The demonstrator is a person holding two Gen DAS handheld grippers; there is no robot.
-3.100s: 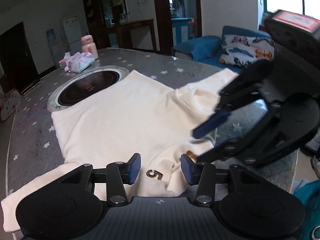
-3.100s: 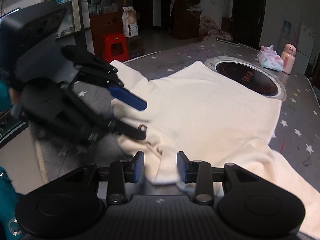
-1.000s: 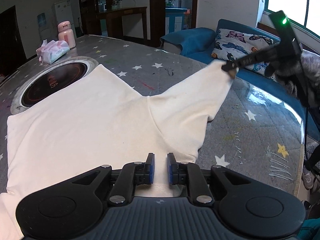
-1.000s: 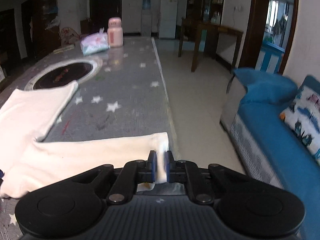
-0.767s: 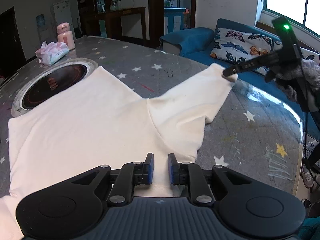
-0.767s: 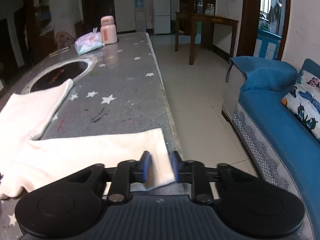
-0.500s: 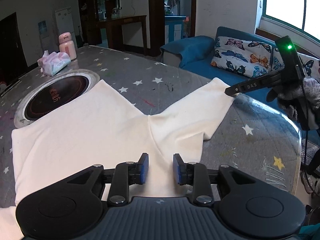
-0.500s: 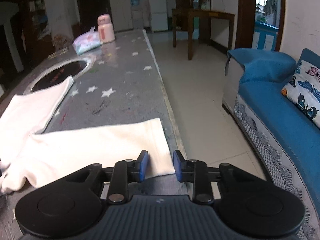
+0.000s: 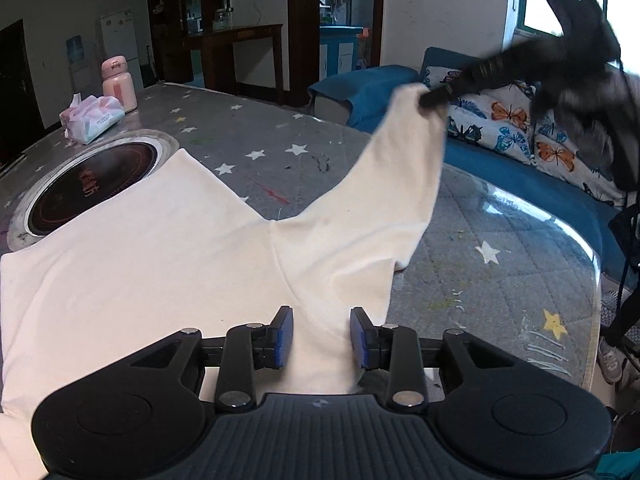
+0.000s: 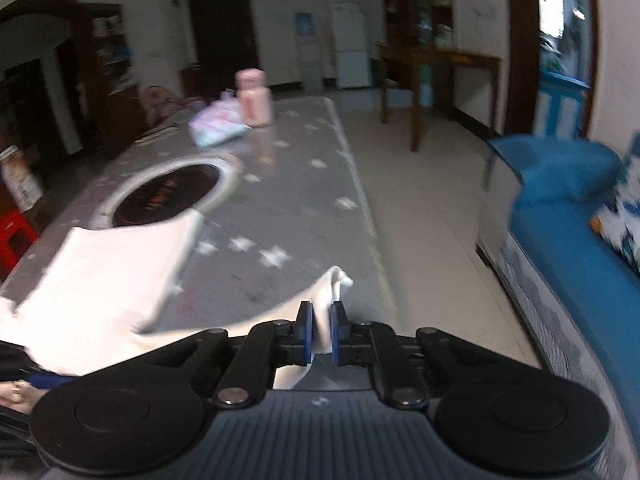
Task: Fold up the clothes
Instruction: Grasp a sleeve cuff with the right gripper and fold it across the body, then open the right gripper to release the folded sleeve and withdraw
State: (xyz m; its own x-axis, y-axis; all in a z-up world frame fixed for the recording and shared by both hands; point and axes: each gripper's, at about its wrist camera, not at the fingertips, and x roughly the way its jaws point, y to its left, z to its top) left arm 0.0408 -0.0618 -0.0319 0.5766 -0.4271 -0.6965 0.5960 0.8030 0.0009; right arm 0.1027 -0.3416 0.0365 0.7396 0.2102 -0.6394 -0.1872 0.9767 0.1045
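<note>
A cream long-sleeved top (image 9: pixel 160 248) lies spread on the grey star-patterned table (image 9: pixel 500 280). My left gripper (image 9: pixel 322 336) sits low over the shoulder area near the front edge. Its jaws are opening, and a fold of the cloth runs between the blue pads without being pinched. Its right sleeve (image 9: pixel 400 168) rises off the table toward the sofa. My right gripper (image 9: pixel 430 102) is shut on that sleeve's cuff and holds it in the air. In the right wrist view the cuff (image 10: pixel 338 280) sticks up between the closed pads of the right gripper (image 10: pixel 320 332), blurred by motion.
A round induction hob (image 9: pixel 86 184) is set into the table beyond the top's hem. A tissue pack (image 9: pixel 94 118) and a pink bottle (image 9: pixel 118 84) stand at the far end. A blue sofa (image 9: pixel 500 168) with butterfly cushions lies past the table's rounded edge (image 9: pixel 592 256).
The right gripper let go of the cuff on the table, then closed on it again and lifted the sleeve. The left jaws widened from nearly shut on the cloth.
</note>
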